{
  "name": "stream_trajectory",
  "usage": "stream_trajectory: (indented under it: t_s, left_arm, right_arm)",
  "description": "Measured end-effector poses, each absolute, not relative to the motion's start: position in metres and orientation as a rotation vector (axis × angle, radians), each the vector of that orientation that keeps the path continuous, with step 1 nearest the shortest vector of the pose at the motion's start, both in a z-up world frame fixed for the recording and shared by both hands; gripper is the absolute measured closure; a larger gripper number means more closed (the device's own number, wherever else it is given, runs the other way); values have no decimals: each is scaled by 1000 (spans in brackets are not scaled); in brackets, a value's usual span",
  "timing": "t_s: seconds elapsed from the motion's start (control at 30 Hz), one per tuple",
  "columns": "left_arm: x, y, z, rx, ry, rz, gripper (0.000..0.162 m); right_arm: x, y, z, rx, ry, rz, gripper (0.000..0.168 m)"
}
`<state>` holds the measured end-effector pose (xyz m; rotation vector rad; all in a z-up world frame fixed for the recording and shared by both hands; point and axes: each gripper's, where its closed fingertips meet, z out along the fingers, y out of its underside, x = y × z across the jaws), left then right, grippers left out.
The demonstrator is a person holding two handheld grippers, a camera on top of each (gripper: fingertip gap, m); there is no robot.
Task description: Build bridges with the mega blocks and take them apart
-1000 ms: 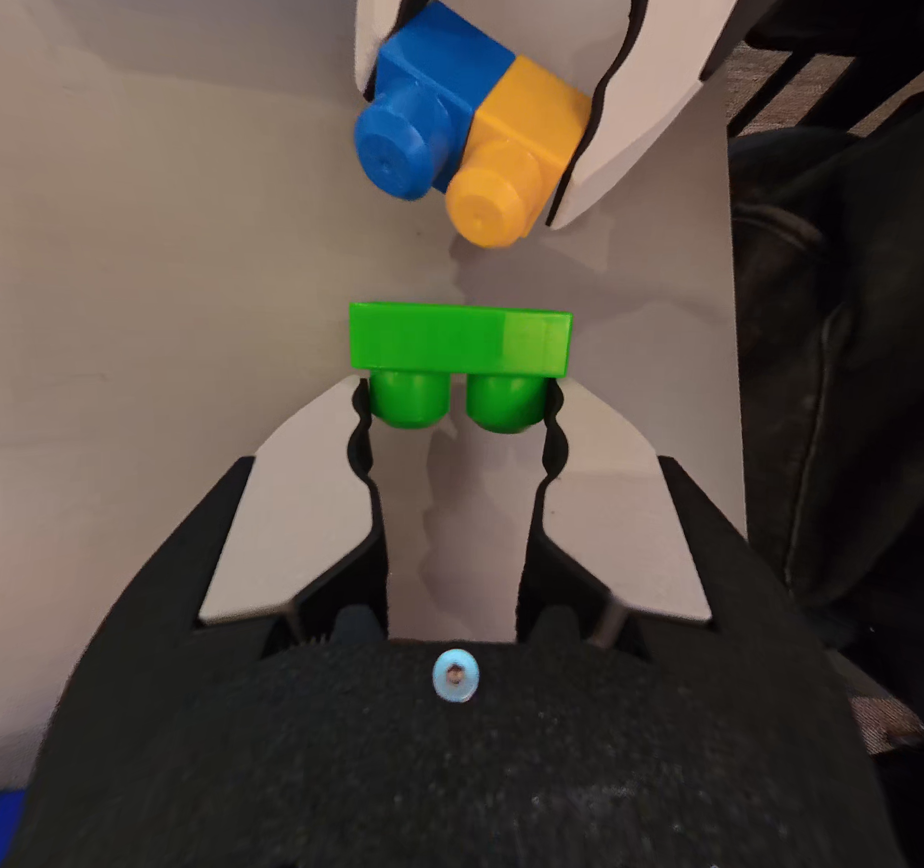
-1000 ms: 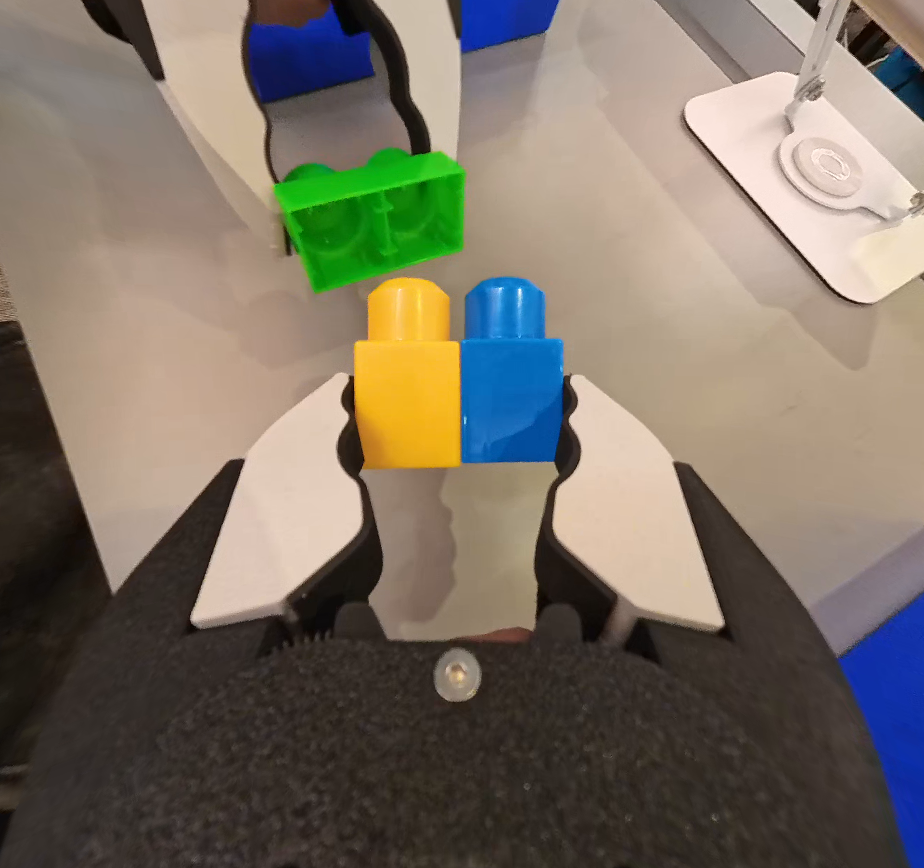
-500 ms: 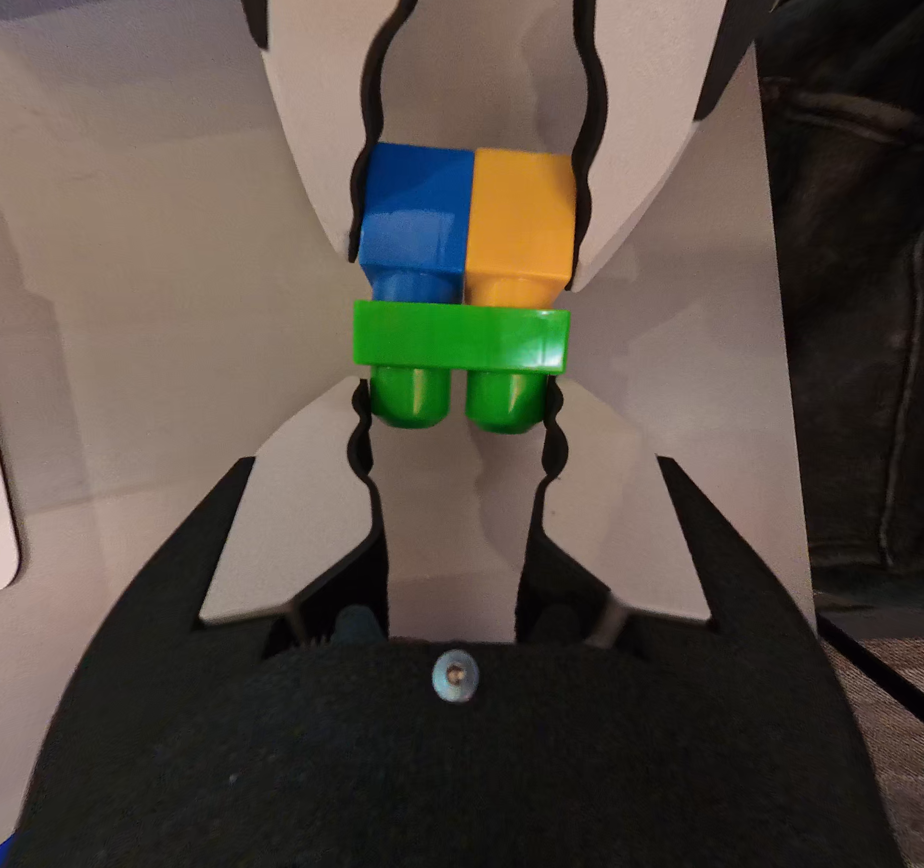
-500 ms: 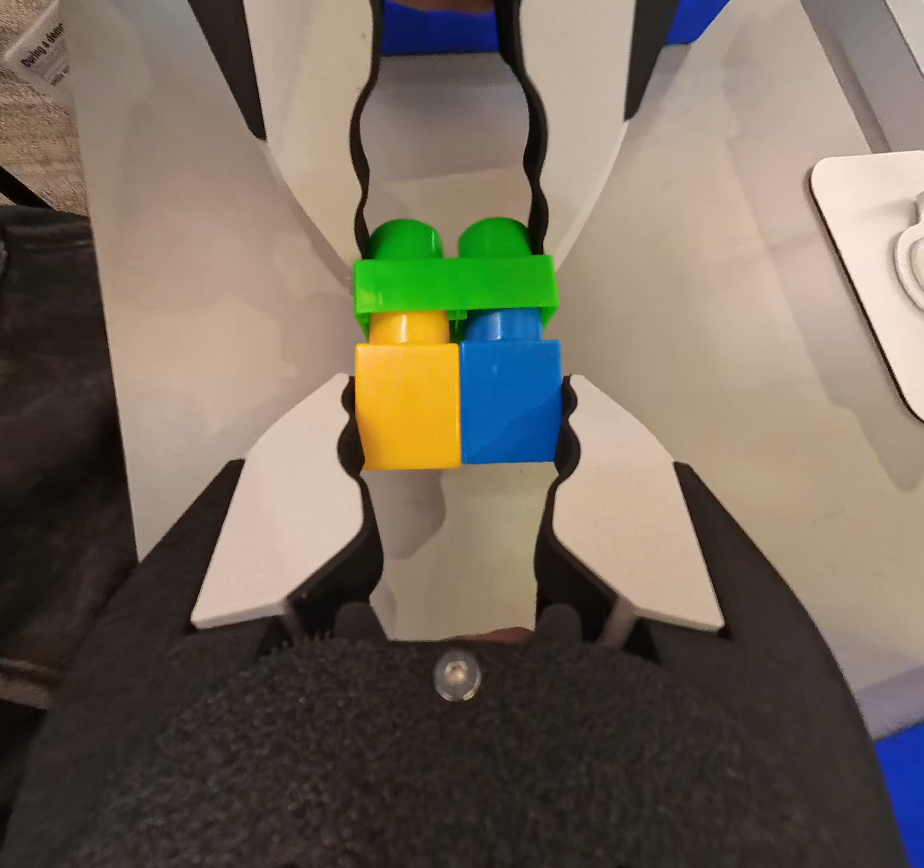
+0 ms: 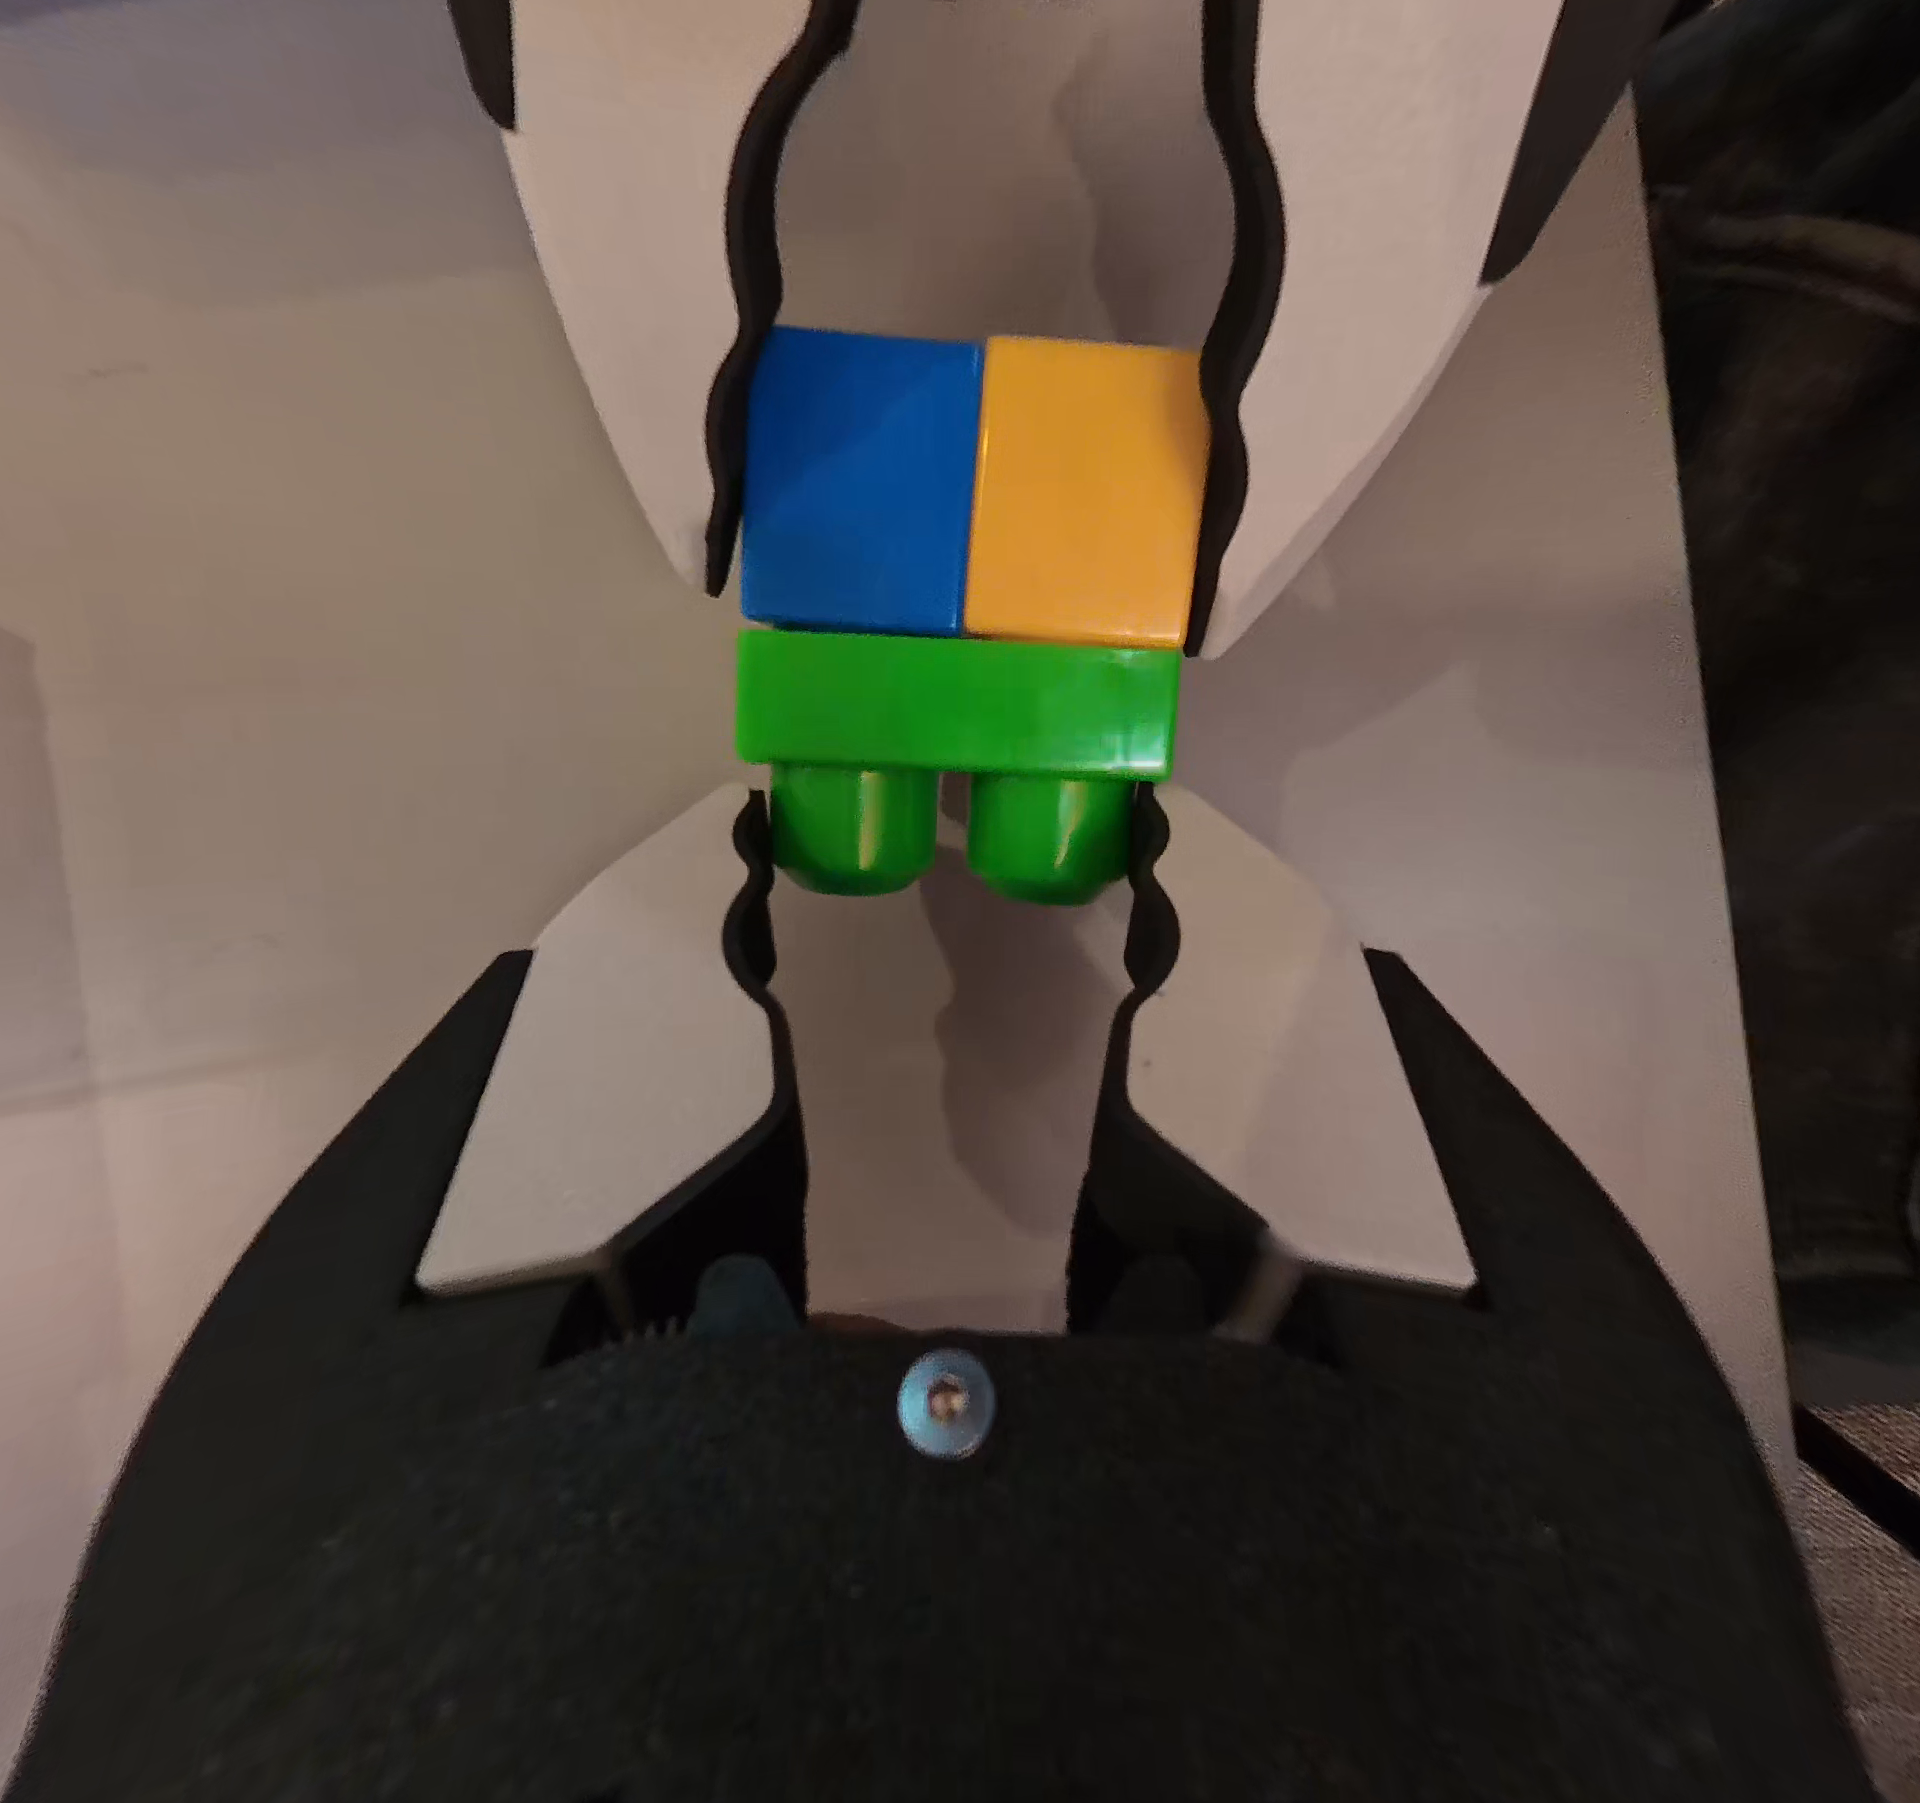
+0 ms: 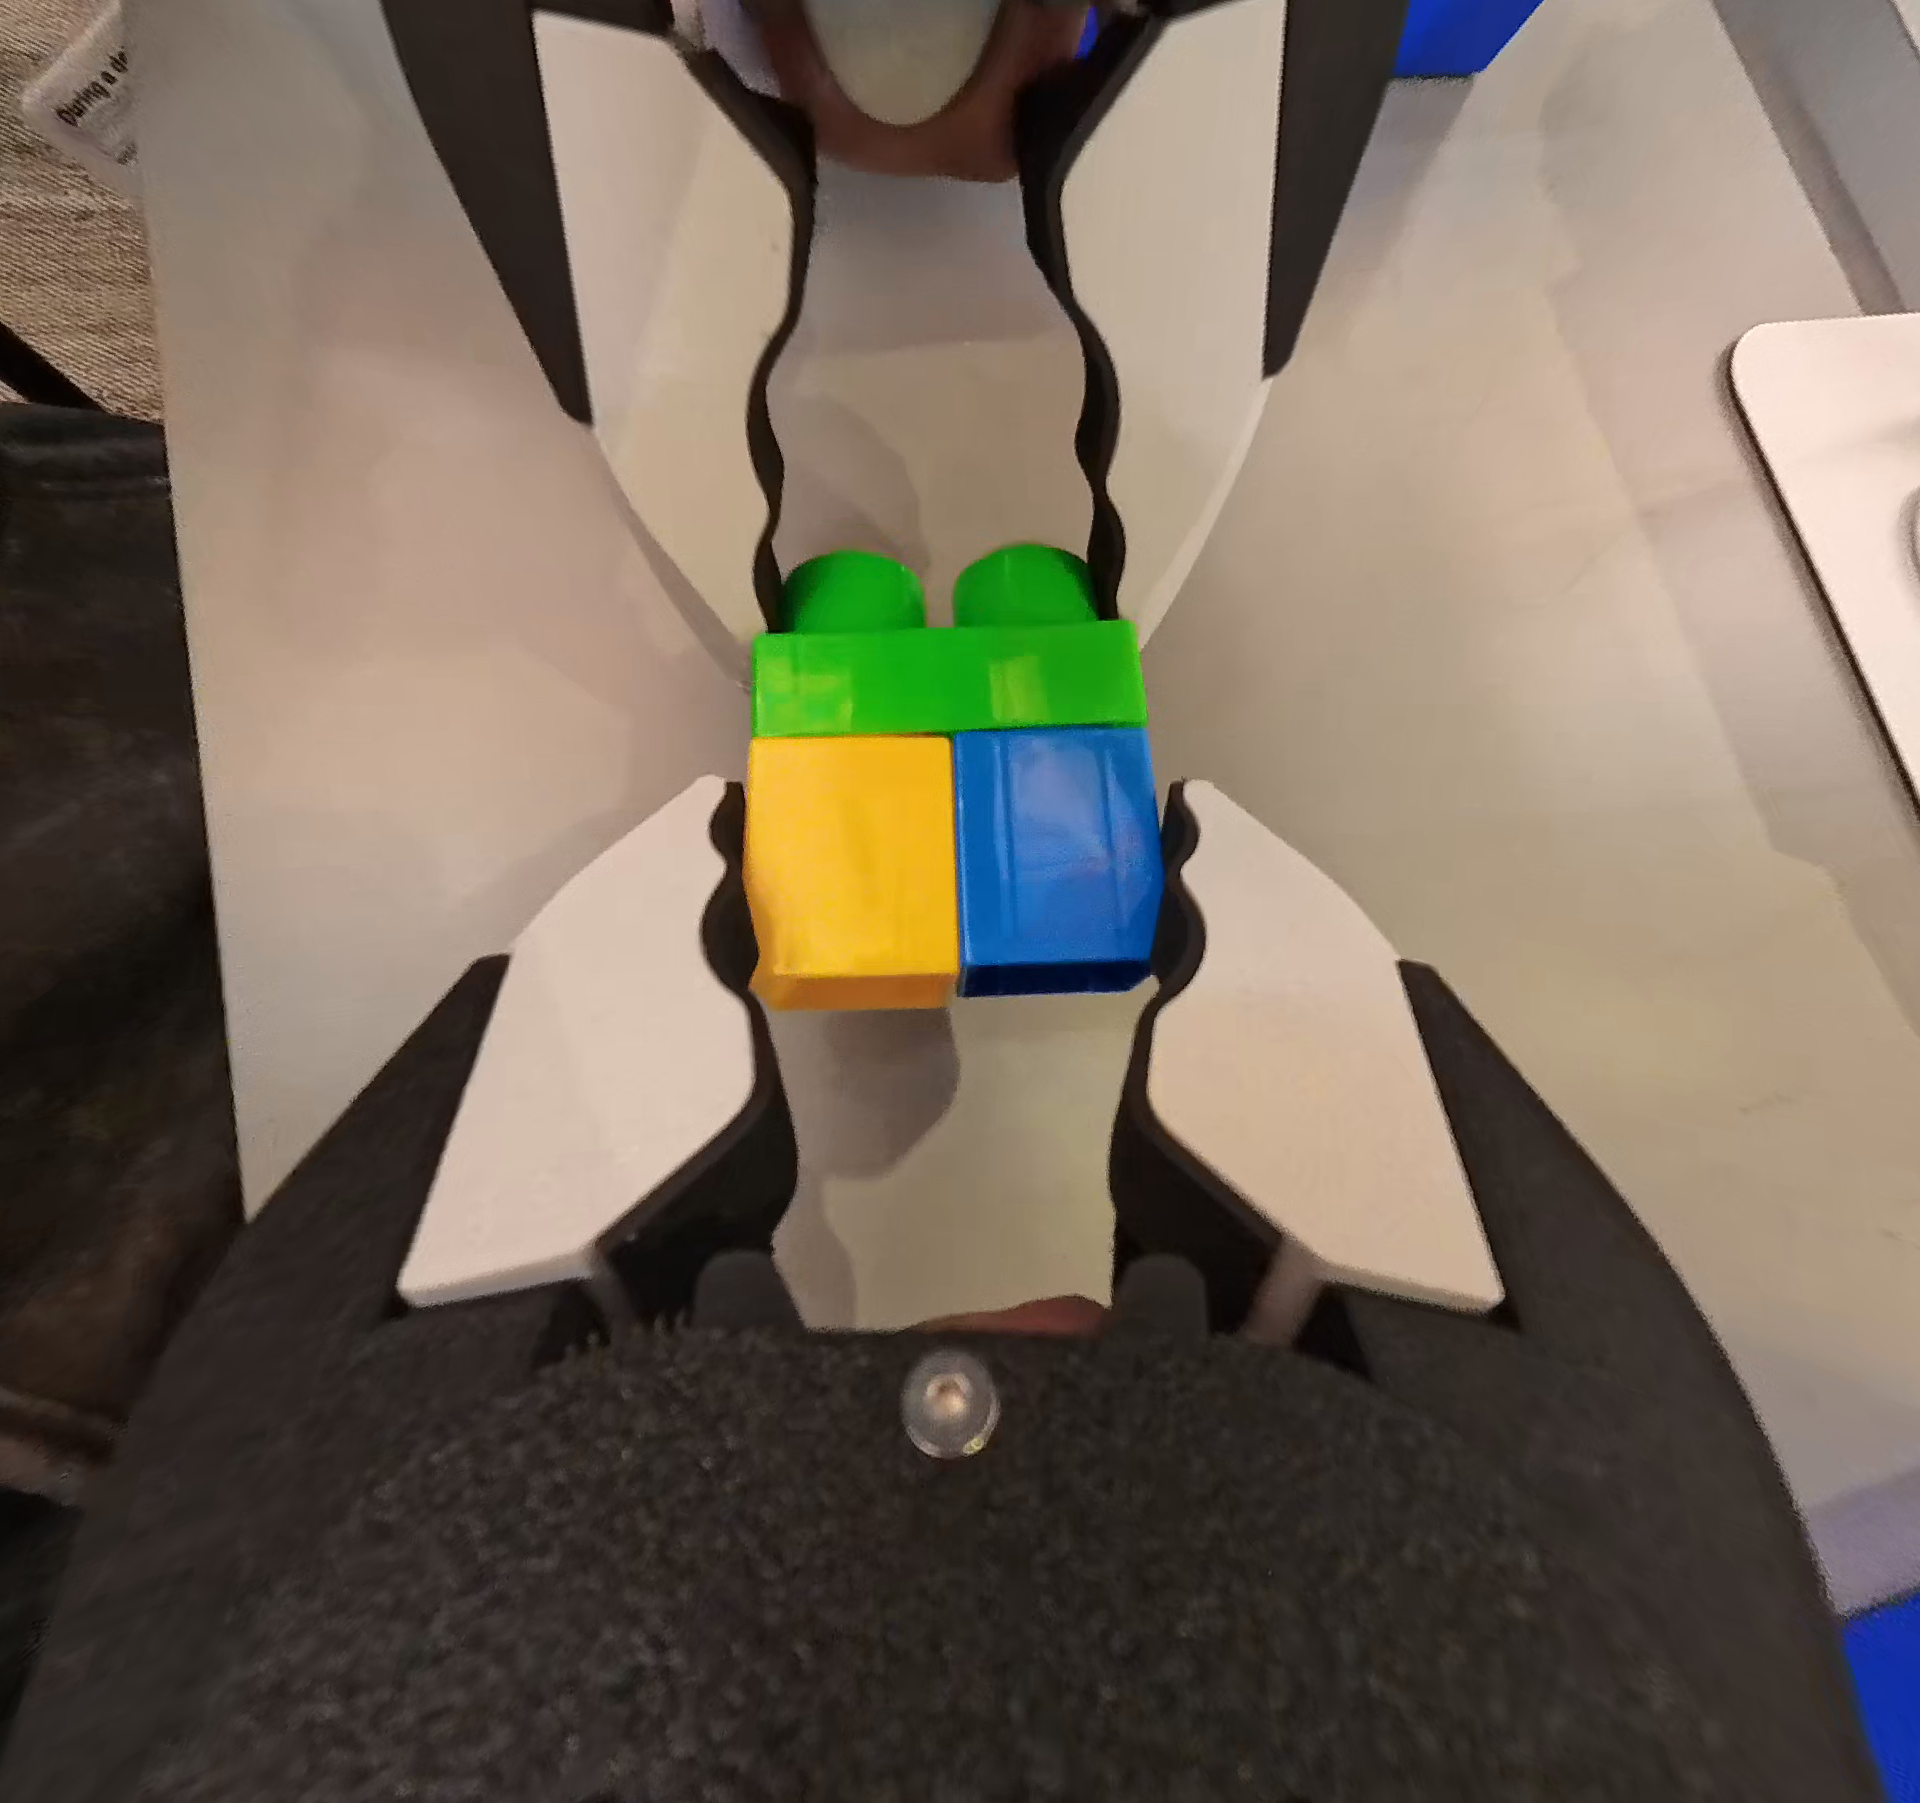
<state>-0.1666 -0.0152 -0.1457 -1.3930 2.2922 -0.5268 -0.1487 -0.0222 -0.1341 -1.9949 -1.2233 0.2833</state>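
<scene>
Two grippers: nose to nose, blocks between.
Left gripper (image 5: 951,834): pinching green block (image 5: 956,709) studs.
Right gripper (image 6: 951,880): clamping yellow block (image 6: 852,865) and blue block (image 6: 1055,854).
Green's long axis: crosswise, capping both.

The left gripper (image 5: 948,823) pointed forward with its jaws closed on the two studs of a green block (image 5: 956,709), the wavy black pads (image 5: 750,880) touching the studs' outer sides. The right gripper (image 6: 954,875) faced it head-on, tip to tip, its jaws clamped on the outer sides of a yellow block (image 6: 850,854) and a blue block (image 6: 1055,844) held side by side.
</scene>
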Motion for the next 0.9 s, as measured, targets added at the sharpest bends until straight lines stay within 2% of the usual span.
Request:
stream_trajectory:
  t_s: [0.37, 0.57, 0.7, 0.9]
  left_arm:
    - [-163, -19, -150, -1413, 2238, -647, 97]
    - [-161, -26, -113, -1516, 2075, -990, 100]
    - [-165, -21, -107, -1638, 1978, -1134, 86]
    - [-159, -40, -82, -1823, 1676, -1597, 85]
  right_arm:
    - [-148, -24, -134, -1926, -1194, 417, 93]
    - [-146, -28, -114, -1740, -1187, 397, 93]
    - [-143, -28, -104, -1684, -1177, 309, 93]
    - [-141, -36, -83, -1574, -1176, 192, 93]
